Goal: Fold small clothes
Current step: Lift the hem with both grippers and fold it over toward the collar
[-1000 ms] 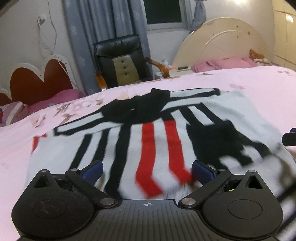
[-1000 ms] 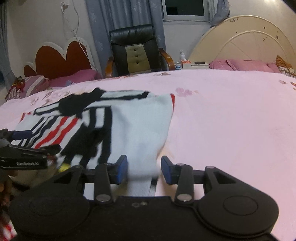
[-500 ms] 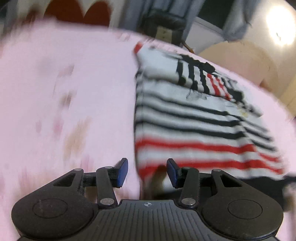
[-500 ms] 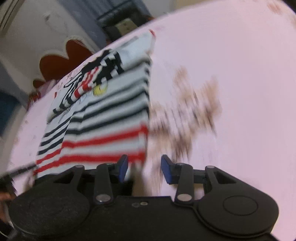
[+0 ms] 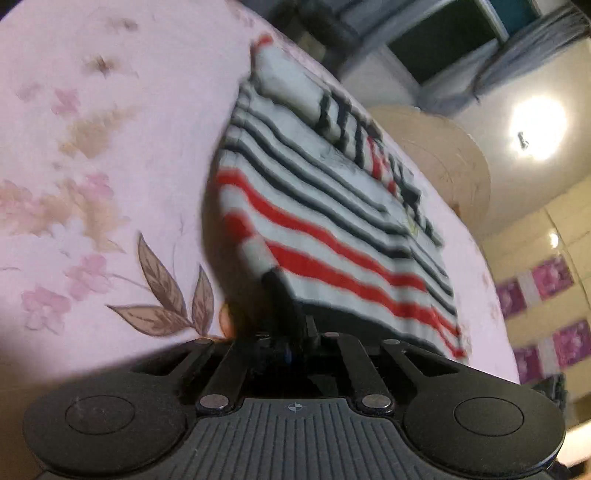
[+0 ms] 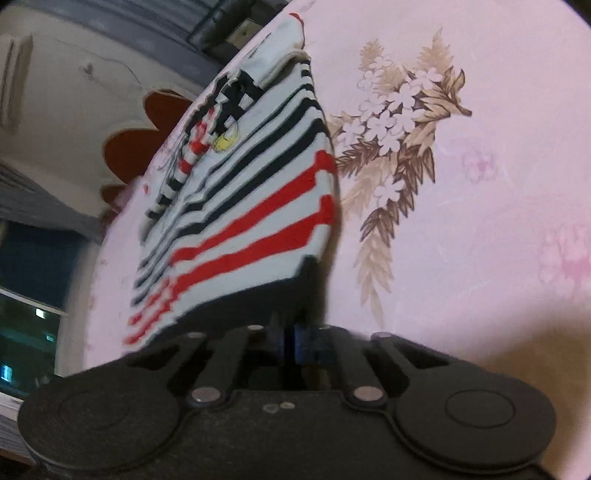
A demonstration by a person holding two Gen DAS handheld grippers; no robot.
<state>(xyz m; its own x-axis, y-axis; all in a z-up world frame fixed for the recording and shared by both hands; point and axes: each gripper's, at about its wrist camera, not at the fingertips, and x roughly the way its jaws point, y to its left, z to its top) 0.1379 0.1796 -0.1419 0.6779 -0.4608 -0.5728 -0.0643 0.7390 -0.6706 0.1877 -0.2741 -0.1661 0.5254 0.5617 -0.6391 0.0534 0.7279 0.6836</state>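
A small white knit garment (image 5: pixel 332 206) with black and red stripes lies on the pink floral bedsheet (image 5: pixel 92 147). My left gripper (image 5: pixel 291 347) is shut on the near left corner of its dark hem, which rises off the sheet. In the right wrist view the same garment (image 6: pixel 251 192) stretches away, and my right gripper (image 6: pixel 291 339) is shut on the near right corner of the hem. A folded-over part with a black and red pattern (image 6: pixel 218 110) lies at the far end.
The bedsheet (image 6: pixel 480 221) spreads wide on both sides of the garment. A cream round headboard (image 5: pixel 443 158) stands beyond the bed. A red heart-shaped headboard (image 6: pixel 140 140) and a dark chair (image 6: pixel 229 22) stand at the far side.
Both grippers went from open to shut, each pinching a near hem corner. Both cameras tilted and dropped closer to the sheet, and the hem has lifted.
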